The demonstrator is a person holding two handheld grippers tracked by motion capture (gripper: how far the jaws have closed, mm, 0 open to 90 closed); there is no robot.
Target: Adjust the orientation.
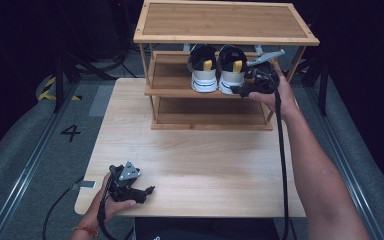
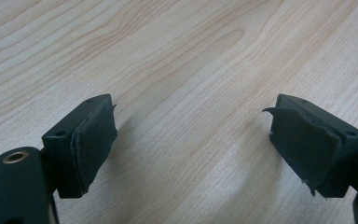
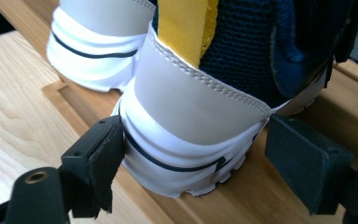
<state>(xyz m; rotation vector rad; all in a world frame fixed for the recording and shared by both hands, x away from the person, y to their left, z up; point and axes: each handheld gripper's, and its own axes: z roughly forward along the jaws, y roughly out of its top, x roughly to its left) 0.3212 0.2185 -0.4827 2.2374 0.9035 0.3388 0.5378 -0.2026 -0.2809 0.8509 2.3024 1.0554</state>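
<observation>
high view has the whole setup: a light wooden table (image 1: 190,165) with a three-tier bamboo shoe rack (image 1: 225,22) standing at its far end, and a pair of sneakers sitting heels-out on the middle shelf (image 1: 172,75). the left shoe (image 1: 203,70) is on its own, and the right shoe (image 1: 231,70) is the one being worked on, the right gripper (image 1: 247,90) being up at its heel, at the shelf's front edge.

right gripper view shows the jaws spread wide on either side of that heel (image 3: 191,126). the left pad looks to be just brushing the white sole, the right pad sits a little off it, so nothing is actually gripped yet. looks to me like the shoe is either about to be grabbed or has just been parked, can't say which.

if it's a grab, i'd push in a touch deeper so both pads land on the firm white midsole rather than the soft beige collar, square up, then squeeze evenly. the heel overhangs the shelf lip a bit, so a lopsided pinch could twist it or bump its neighbour.

left gripper (image 1: 132,187) rests near the table's front left corner, jaws wide apart over bare wood, holding nothing.
</observation>
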